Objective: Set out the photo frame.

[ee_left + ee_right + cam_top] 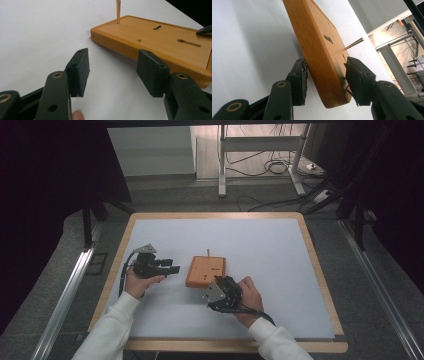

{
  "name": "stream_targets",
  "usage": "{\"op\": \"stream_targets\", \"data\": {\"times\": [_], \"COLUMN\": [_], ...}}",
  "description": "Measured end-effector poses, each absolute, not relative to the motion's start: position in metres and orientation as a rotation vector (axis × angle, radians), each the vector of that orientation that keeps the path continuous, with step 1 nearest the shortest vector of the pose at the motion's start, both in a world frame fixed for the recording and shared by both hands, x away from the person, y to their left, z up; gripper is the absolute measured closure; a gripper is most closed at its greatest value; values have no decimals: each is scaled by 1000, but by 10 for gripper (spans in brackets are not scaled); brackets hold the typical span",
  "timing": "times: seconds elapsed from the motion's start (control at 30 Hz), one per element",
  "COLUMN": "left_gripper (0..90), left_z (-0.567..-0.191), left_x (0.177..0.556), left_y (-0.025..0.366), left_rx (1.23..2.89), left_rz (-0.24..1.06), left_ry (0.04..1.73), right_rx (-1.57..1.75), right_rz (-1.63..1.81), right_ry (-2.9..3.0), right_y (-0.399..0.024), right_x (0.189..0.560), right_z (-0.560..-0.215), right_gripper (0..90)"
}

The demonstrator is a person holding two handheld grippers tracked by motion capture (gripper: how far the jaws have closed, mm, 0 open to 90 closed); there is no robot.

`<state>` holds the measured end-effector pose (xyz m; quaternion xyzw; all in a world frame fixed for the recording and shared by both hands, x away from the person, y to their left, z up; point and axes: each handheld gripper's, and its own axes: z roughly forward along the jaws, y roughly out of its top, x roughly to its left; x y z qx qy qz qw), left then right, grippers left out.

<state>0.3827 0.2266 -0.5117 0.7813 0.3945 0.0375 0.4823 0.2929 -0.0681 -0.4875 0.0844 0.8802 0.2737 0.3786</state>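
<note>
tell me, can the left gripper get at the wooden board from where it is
Probably yes: the left gripper is open and faces the board across bare table, with nothing between them. The right gripper sits at the board's other end.

I work in a lab: black curtains point(45, 180) flank my white table point(280, 245), floor rails point(62, 297) run alongside, and cables point(272, 167) snake around a metal stand point(222, 162).

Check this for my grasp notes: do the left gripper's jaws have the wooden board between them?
No: in the left gripper view the left gripper stands open over bare white table, the wooden board lying beyond it.
</note>
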Motion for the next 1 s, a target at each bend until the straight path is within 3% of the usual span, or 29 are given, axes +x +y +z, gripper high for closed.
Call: {"op": "stream_targets", "data": {"times": [0.37, 1.0], "left_gripper": [431, 429], "left_z": [-514, -518], "left_x": [384, 385], "left_y": [231, 230], "left_rx": [1882, 1892], "left_rz": [74, 73], "left_ry": [974, 985], "right_rx": [147, 142], "right_rz": [640, 632], "right_ry": [2245, 2267], "right_y": [-56, -56], "right_x": [313, 329], "right_z": [-462, -442], "right_gripper": [630, 694]}}
